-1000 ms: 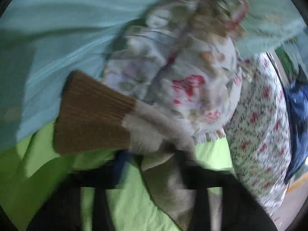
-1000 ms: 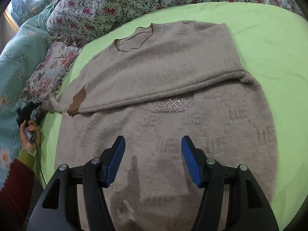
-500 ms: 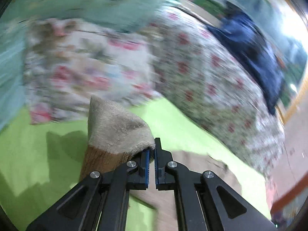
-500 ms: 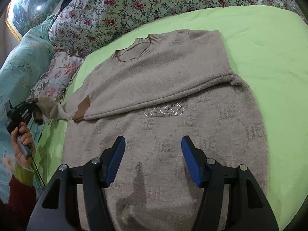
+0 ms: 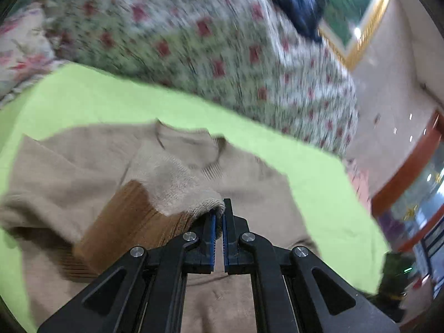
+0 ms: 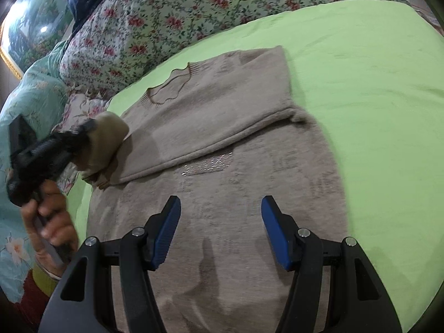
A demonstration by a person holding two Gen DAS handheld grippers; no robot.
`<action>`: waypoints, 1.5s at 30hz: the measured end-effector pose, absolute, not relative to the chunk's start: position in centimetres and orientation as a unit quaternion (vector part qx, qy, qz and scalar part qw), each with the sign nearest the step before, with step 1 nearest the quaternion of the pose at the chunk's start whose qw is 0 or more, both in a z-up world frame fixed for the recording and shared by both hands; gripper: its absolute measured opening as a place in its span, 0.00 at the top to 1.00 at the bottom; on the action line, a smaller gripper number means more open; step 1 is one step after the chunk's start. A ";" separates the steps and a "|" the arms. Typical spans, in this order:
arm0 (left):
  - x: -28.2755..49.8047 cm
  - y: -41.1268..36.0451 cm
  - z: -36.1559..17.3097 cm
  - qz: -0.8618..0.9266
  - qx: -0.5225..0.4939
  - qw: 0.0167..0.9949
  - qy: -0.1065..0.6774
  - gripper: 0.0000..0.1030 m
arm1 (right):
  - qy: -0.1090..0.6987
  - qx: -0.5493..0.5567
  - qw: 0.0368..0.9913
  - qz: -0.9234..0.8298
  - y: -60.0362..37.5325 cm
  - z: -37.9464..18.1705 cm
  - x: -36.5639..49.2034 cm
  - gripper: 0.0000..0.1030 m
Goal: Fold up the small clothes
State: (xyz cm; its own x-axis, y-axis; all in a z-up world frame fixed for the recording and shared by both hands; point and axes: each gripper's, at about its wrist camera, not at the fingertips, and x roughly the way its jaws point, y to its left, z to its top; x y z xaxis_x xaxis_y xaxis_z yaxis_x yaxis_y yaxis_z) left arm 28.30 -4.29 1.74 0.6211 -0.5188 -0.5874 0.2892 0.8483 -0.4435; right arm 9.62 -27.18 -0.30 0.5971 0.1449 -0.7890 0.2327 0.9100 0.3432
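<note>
A beige knit sweater (image 6: 236,172) lies flat on the green sheet (image 6: 374,83), one sleeve folded across its chest. My left gripper (image 5: 219,216) is shut on the other sleeve (image 5: 177,191) near its brown ribbed cuff (image 5: 125,222), holding it lifted over the sweater's collar (image 5: 191,149). In the right wrist view the same left gripper (image 6: 86,130), held by a hand (image 6: 47,222), carries the bunched sleeve (image 6: 108,138) at the sweater's left edge. My right gripper (image 6: 220,222) hovers open above the lower body of the sweater, nothing between its blue pads (image 6: 166,230).
A floral quilt (image 6: 155,19) and a teal floral cover (image 6: 30,97) border the sheet at the back and left. A dark blue garment (image 5: 291,2) lies on the quilt. The sheet's right edge drops to the room floor (image 5: 388,116).
The left gripper has swung with the sleeve from beside the pillows over onto the sweater, and the cuff now hangs above the chest. The right gripper shifted only slightly and stayed open.
</note>
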 end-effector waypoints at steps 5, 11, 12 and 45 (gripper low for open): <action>29.5 -8.0 -2.0 -0.230 -0.117 0.872 0.416 0.97 | 0.445 0.224 0.866 -0.036 -28.4 -0.3 9.2 0.40; 27.9 -7.0 -4.2 -0.247 -0.111 0.847 0.458 0.58 | 0.439 0.221 0.870 -0.024 -27.8 0.5 10.0 0.40; 27.0 -6.4 -4.1 -0.249 -0.113 0.847 0.456 0.52 | 0.438 0.218 0.872 -0.021 -27.5 0.7 10.4 0.40; 28.1 12.8 -5.5 0.015 -0.121 0.886 0.447 0.45 | 0.437 -0.005 0.889 0.135 -12.9 -1.5 23.4 0.93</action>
